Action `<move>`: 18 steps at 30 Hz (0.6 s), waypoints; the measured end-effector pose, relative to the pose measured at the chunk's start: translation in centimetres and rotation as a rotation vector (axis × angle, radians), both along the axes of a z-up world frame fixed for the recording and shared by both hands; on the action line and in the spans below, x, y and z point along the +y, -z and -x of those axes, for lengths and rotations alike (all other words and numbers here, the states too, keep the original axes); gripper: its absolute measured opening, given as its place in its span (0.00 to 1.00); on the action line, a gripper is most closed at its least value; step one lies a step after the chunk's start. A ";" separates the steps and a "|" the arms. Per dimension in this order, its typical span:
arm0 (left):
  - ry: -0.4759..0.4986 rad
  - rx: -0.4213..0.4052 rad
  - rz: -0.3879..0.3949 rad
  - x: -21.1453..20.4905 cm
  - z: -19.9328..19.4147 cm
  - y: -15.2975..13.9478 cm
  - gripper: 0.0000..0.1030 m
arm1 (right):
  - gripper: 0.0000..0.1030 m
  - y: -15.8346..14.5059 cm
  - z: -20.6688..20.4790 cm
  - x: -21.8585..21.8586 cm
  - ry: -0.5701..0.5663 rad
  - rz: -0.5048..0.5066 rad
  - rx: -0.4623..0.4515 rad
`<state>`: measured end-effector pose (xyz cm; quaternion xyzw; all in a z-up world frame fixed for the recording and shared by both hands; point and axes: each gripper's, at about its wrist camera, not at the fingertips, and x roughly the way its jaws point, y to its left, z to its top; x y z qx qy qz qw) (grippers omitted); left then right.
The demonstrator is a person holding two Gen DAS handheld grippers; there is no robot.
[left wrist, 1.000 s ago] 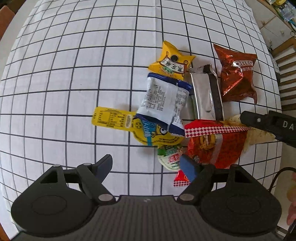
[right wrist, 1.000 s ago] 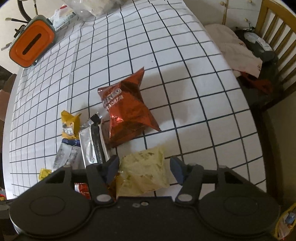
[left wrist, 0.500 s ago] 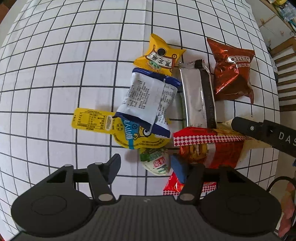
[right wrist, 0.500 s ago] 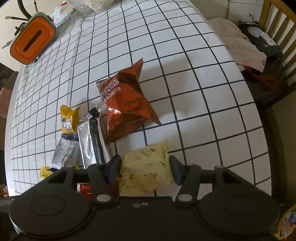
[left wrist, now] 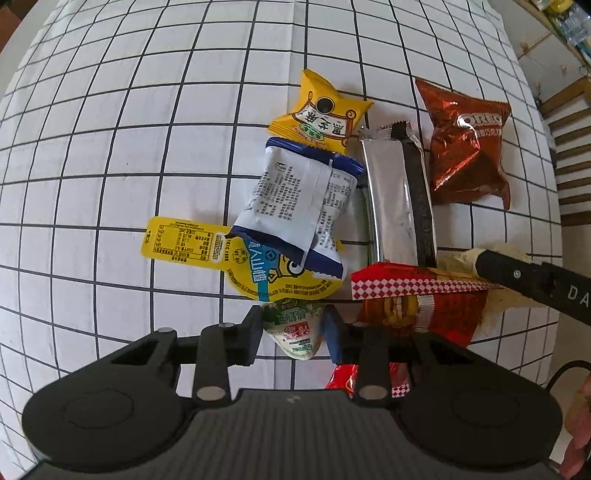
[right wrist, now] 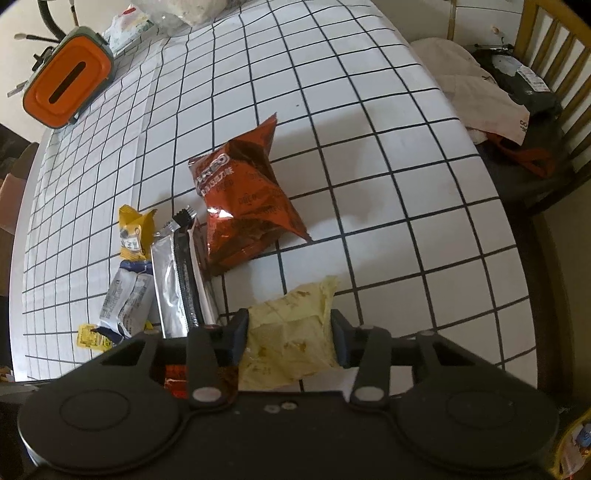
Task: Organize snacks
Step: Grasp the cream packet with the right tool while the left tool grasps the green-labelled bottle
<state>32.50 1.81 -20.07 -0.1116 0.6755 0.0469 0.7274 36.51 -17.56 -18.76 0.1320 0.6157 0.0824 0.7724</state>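
A pile of snacks lies on the white grid tablecloth (left wrist: 110,147). My left gripper (left wrist: 293,328) points straight down, its jaws closing, and both pads touch a small green and white packet (left wrist: 295,328). Beyond it lie a yellow Minions pouch (left wrist: 207,247), a white and blue packet (left wrist: 299,199), a yellow packet (left wrist: 319,110), a silver bar wrapper (left wrist: 391,199), a red-brown Oreo bag (left wrist: 465,147) and a red chequered bag (left wrist: 417,295). My right gripper (right wrist: 290,336) is closing too, pads against a pale yellow packet (right wrist: 291,332).
An orange-lidded box (right wrist: 66,88) stands at the table's far left corner beside a plastic bag (right wrist: 177,11). A wooden chair (right wrist: 546,48) piled with cloth and a dark bag stands past the table's right edge (right wrist: 491,177). One finger of the right gripper (left wrist: 532,284) reaches over the pile.
Both pairs of jaws have narrowed. The left gripper's jaws now flank the green and white packet, which lay beyond its right finger. The right fingers have drawn in against the pale yellow packet.
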 end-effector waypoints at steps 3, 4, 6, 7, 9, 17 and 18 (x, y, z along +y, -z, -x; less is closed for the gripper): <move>-0.017 -0.009 0.025 0.6 0.1 0.0 0.33 | 0.42 -0.2 0.4 -0.8 0.018 -0.014 -0.005; -0.022 -0.011 0.033 0.7 0.2 0.1 0.33 | 0.42 -0.2 0.6 -1.1 0.025 -0.020 -0.009; -0.035 -0.017 0.051 1.3 0.5 -0.1 0.33 | 0.42 -0.4 1.0 -1.7 0.034 -0.030 -0.011; -0.038 -0.018 0.055 1.6 0.6 -0.2 0.33 | 0.42 -0.5 1.2 -1.9 0.036 -0.037 -0.014; -0.043 -0.028 0.068 1.9 0.8 -0.4 0.33 | 0.42 -0.9 1.6 -2.3 0.039 -0.045 -0.020; -0.043 -0.070 0.081 3.2 1.8 -2.5 0.33 | 0.42 -3.0 3.2 -3.1 0.030 -0.077 -0.060; -0.045 -0.076 0.081 3.1 1.9 -3.0 0.33 | 0.42 -3.4 3.4 -3.2 0.027 -0.081 -0.068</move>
